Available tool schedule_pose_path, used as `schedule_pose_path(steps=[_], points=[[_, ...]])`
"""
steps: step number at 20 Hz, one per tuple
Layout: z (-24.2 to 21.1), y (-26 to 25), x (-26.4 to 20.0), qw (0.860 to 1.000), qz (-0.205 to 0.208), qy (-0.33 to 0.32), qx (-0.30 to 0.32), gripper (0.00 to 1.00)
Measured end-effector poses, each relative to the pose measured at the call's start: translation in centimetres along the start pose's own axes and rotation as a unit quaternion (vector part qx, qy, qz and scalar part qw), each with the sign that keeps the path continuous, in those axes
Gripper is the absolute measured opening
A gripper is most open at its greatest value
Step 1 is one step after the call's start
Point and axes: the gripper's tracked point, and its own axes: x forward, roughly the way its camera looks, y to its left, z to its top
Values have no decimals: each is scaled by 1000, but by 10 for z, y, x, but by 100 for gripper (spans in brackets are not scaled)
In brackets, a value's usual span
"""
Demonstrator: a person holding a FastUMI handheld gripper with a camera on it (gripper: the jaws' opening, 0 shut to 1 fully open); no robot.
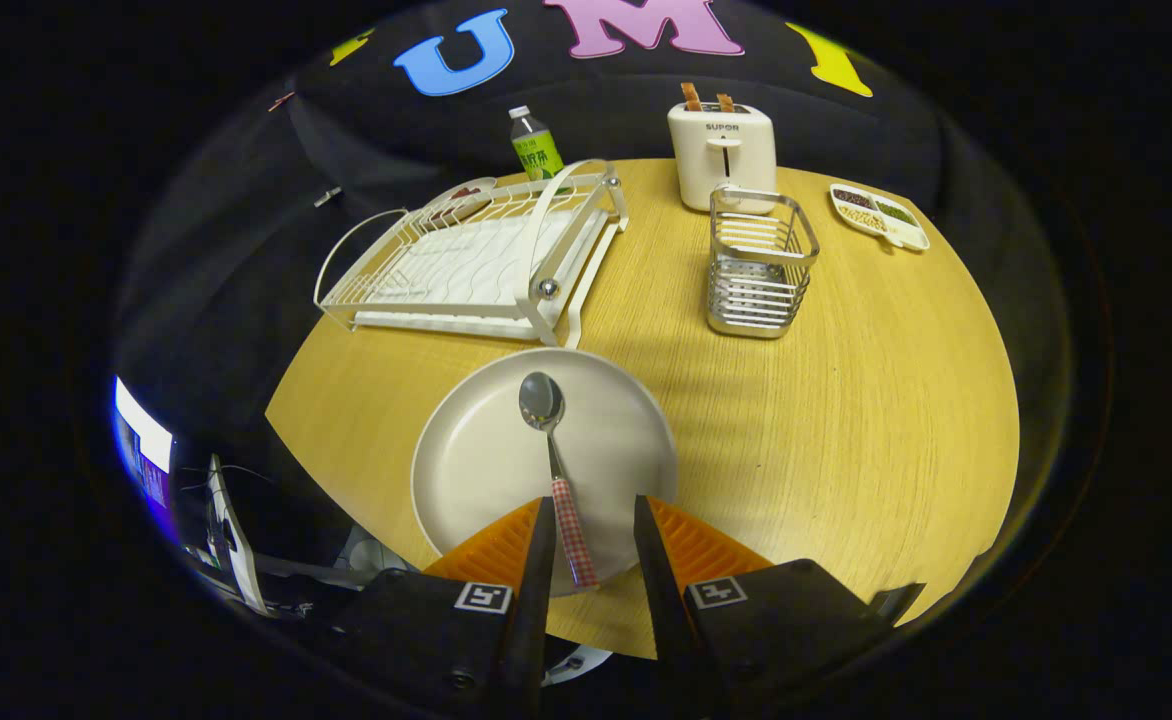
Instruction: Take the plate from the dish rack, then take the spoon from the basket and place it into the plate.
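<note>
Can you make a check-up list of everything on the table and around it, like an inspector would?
Surface: round wooden table, bare in front of the basket.
Job's things: plate flat on table; spoon lying in it, handle between the fingers; rack and basket look empty.
Clutter: toaster with toast, bottle, snack tray.
Gripper: gripper open, fingers either side of the spoon handle, not pressing.
Cables: some beside the screen.
Surroundings: black cloth wall.
</note>
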Motion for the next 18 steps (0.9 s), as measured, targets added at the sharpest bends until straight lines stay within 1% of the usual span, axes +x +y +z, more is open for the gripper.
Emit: schedule_pose_path(steps=[4,7,11,14,16,17,18], points=[[52,0,-40,999,11,-53,-7,49],[92,3,-68,995,29,-92,-7,49],[142,5,-108,987,53,-152,-8,49],[176,-6,-137,978,49,-200,-17,49],[195,-22,-167,969,32,-240,-41,53],[206,-30,-181,963,21,-265,-56,62],[217,-39,-197,954,7,-289,-73,67]])
